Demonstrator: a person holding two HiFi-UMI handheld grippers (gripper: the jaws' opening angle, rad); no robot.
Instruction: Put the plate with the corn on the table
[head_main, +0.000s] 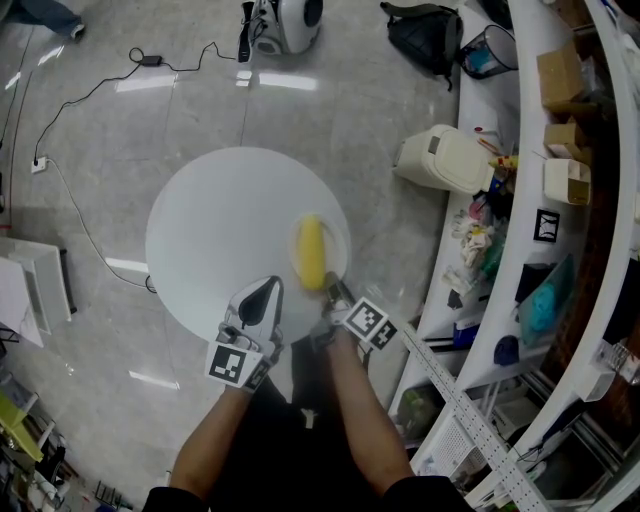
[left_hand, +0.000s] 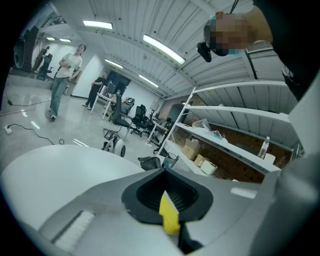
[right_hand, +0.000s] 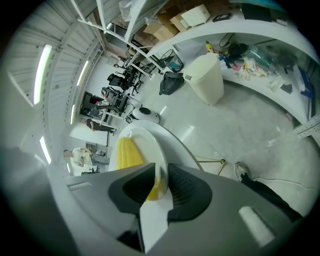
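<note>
Plate (head_main: 339, 243) lies flat on the table (head_main: 215, 235), at the right of the round top and close to its near-right edge. Corn (head_main: 312, 252), a single yellow ear, lies along the plate's middle, running near to far.

Handling, judged: the plate looks stiff, white and glazed, so it is probably smooth at the rim, a little slippery, and breakable if knocked off the edge. The corn is loose and round and would roll if the plate tipped, so the plate wants keeping level. The only sensible hold is the thin raised rim, pinched above and below, on the near side where the corn leaves it bare.

Right gripper (head_main: 333, 291): at the plate's near rim. Its own view shows the rim passing between the jaws, which stand apart. The rim runs close to one pad, with a gap and the corn's end showing on the other side. It reads as not clamped; the plate rests on the table.

Left gripper (head_main: 262, 293): over the near part of the table, left of the plate, not touching it. Its jaws are drawn together on nothing. A yellow sliver (left_hand: 169, 220) shows in the slit; what it is cannot be told.

Task, judged: the plate with corn is down, so placing looks complete.
</note>
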